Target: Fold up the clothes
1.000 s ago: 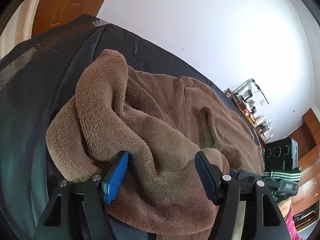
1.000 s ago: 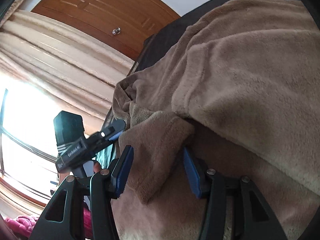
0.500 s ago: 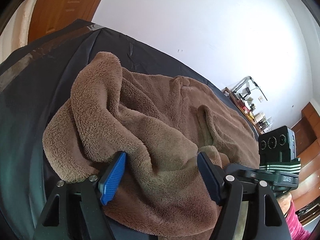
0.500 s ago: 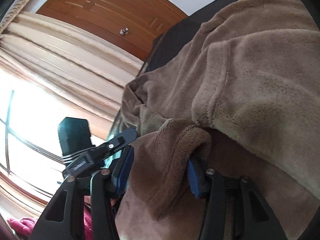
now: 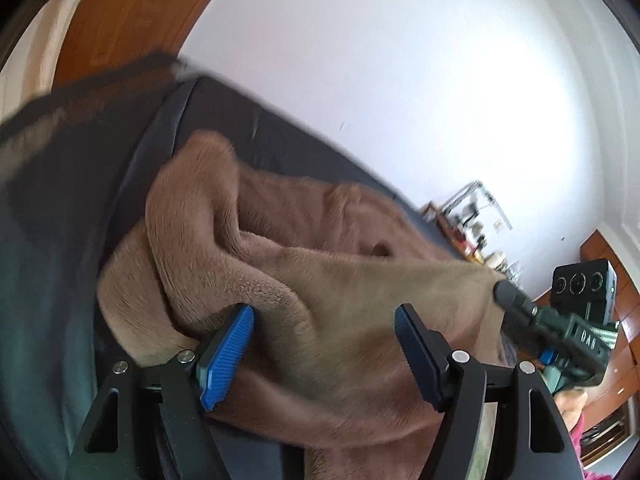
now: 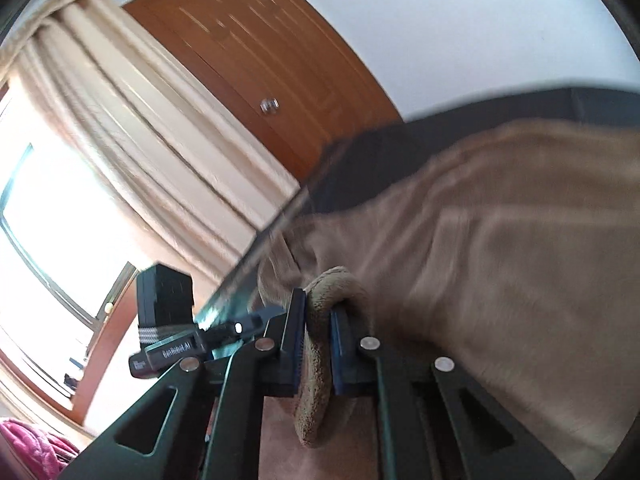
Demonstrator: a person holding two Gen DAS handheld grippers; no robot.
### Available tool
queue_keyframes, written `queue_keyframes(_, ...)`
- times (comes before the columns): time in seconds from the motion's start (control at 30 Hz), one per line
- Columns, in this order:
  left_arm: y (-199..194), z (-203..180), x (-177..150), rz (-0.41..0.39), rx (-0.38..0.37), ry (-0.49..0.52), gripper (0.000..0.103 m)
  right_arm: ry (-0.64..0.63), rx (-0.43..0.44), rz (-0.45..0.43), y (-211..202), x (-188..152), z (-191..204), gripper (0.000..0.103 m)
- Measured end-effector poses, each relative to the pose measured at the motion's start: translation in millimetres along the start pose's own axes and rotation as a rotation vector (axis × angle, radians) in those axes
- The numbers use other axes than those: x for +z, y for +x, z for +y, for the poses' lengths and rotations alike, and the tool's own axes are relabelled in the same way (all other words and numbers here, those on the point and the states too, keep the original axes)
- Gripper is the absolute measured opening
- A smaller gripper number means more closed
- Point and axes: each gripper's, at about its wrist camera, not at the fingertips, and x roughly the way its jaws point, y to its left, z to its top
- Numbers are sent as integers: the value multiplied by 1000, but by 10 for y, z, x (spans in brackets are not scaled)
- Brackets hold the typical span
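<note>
Fleece garment (image 6: 500, 248), brown, plush; rolled hem pinched in right tool (image 6: 318, 320).

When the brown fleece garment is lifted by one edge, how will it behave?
The garment is probably floppy: it lies in soft folds and bends over where the right tongs pinch it. It likely drapes and drags rather than lifting whole. The plush pile suggests good grip, little slipping.

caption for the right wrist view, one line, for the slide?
Right gripper shut on a rolled edge of the brown fleece garment over the dark table cover.
</note>
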Motion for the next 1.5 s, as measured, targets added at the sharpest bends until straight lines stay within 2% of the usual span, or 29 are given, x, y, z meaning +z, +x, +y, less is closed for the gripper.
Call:
queue_keyframes(0.13,-127,-81,25,-69,-26,23,76,-35,-32,-127,-384,244,25,12)
queue_keyframes(0.33,-44,-118,87,-34,9,28,77,-18,-170,-332,-1143,577,-195,12)
queue_keyframes(0.4,-5,-130,104,-30,10,26,77,-2,-216,-346,-1334,593,-347,12)
queue_keyframes(0.43,15,-136,113,-27,10,25,77,10,-224,-336,-1354,574,-409,13)
queue_keyframes(0.5,22,-120,106,-20,9,22,77,49,-244,-290,-1306,475,-559,22)
queue_keyframes(0.57,78,-136,105,-6,7,20,77,79,-247,-228,-1161,353,-691,44)
queue_keyframes(0.6,102,-143,102,1,8,21,77,89,-238,-192,-1049,299,-755,47)
queue_keyframes(0.67,128,-160,78,13,12,30,77,108,-223,-120,-818,198,-851,60)
queue_keyframes(0.7,128,-174,58,14,14,33,77,119,-213,-84,-695,167,-897,62)
queue_keyframes(0.83,137,-112,34,19,12,15,77,130,-183,41,-224,138,-1016,62)
queue_keyframes(1.07,170,-32,16,41,2,-7,77,66,-205,173,293,161,-1032,62)
queue_keyframes(1.27,214,-11,10,63,-5,-16,77,-119,-240,202,494,131,-731,62)
queue_keyframes(1.37,222,0,10,71,-8,-26,77,-246,-174,188,473,56,-444,61)
queue_keyframes(1.43,227,-1,8,74,-7,-26,77,-282,-122,174,447,47,-325,61)
queue_keyframes(1.5,232,-1,5,76,-6,-27,77,-288,-108,169,440,42,-303,61)
